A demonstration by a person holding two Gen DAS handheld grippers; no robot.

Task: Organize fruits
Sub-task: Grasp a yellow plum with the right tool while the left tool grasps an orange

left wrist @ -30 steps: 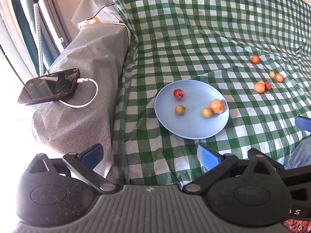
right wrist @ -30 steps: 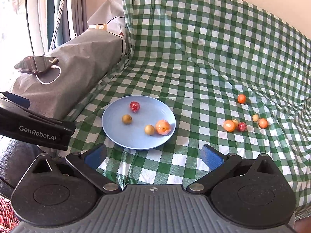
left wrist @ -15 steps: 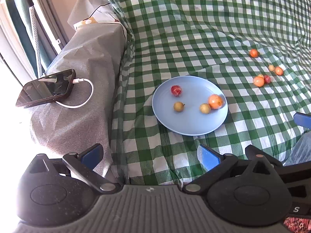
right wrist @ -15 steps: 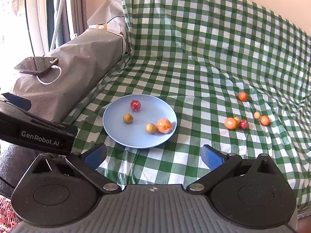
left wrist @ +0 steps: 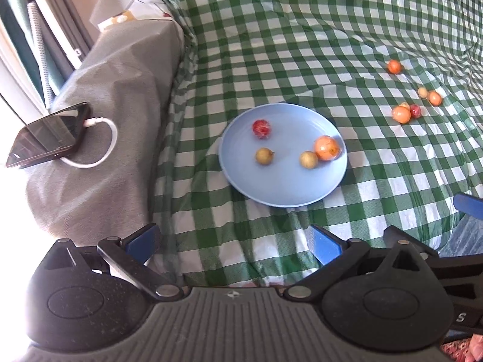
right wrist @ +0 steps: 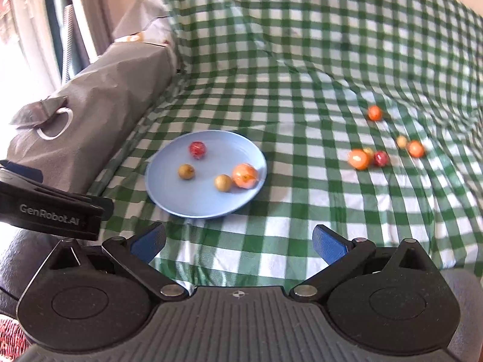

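Observation:
A light blue plate [left wrist: 280, 187] [right wrist: 181, 202] lies on the green checked cloth. It holds a red fruit [left wrist: 261, 128] [right wrist: 197, 149], two small yellow fruits [left wrist: 264, 156] [left wrist: 308, 159] and a larger orange fruit [left wrist: 326, 148] [right wrist: 245, 175]. Several loose fruits lie on the cloth to the right: an orange one [left wrist: 401, 114] [right wrist: 358, 159], a red one [left wrist: 415, 110] [right wrist: 381, 158] and others behind. My left gripper [left wrist: 232, 241] is open and empty, short of the plate. My right gripper [right wrist: 238, 241] is open and empty near the cloth's front edge.
A grey covered armrest [left wrist: 114, 96] stands left of the plate, with a black phone [left wrist: 48, 140] and its white charging cable [left wrist: 102, 147] on top. The left gripper's body [right wrist: 51, 214] shows at the left in the right wrist view. Curtains hang at far left.
Both grippers have moved forward and tilted down toward the cloth, so the plate and fruits look nearer. The right wrist view is blurred by motion. No fruit has moved.

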